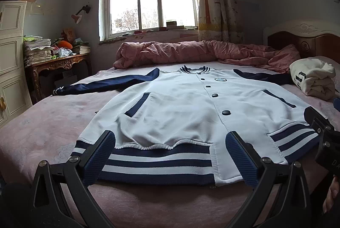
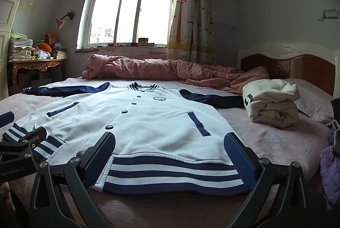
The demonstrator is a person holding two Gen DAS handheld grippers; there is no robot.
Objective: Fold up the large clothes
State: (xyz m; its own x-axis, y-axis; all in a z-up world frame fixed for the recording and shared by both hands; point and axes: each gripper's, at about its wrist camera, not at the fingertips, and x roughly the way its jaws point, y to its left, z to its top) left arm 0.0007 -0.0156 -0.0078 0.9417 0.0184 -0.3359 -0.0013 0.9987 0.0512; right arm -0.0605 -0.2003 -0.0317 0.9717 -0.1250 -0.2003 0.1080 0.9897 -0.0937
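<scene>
Flat on the pink bed (image 1: 42, 134), a smooth white varsity jacket (image 1: 180, 113) with navy sleeves and ribbed striped hem lay buttoned, while the left gripper (image 1: 170, 155) and right gripper (image 2: 172, 157) hovered at the hem, both spread wide.

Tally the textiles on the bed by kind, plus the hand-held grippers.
Varsity jacket, spread flat: 1
Cream folded garment: 1
Pink quilt, bunched along the far side: 1
Pillow: 1
Hand-held grippers, both open at the jacket hem: 2 (left hand-held gripper, right hand-held gripper)
Total: 6
</scene>
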